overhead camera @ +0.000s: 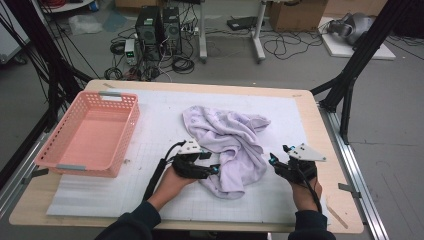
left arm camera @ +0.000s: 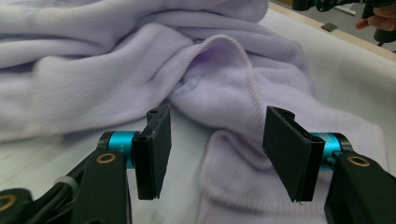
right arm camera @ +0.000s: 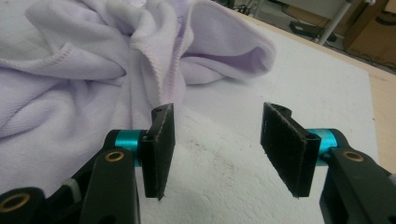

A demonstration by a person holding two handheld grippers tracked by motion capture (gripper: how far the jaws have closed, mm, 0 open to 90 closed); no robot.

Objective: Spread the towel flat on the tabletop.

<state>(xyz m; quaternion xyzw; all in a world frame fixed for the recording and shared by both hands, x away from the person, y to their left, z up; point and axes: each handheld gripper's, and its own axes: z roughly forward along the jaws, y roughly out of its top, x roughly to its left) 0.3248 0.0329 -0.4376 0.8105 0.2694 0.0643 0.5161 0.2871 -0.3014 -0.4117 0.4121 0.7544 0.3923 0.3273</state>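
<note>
A crumpled lavender cloth (overhead camera: 230,145) lies in a heap in the middle of the white gridded mat (overhead camera: 160,107). My left gripper (overhead camera: 216,169) lies at the cloth's lower left edge and is open. In the left gripper view the left gripper (left arm camera: 217,149) has a ribbed hem fold of the cloth (left arm camera: 224,79) lying between and ahead of the pads, which do not press on it. My right gripper (overhead camera: 278,155) stands open just right of the heap. In the right gripper view the right gripper (right arm camera: 217,149) holds nothing, with bare mat between its jaws and the cloth (right arm camera: 70,84) at their left.
A pink plastic basket (overhead camera: 127,130) sits on the table's left side, with nothing in it. The mat covers most of the wooden table (overhead camera: 327,145), whose right edge runs close by my right hand. Cables, computers and stands are on the floor beyond.
</note>
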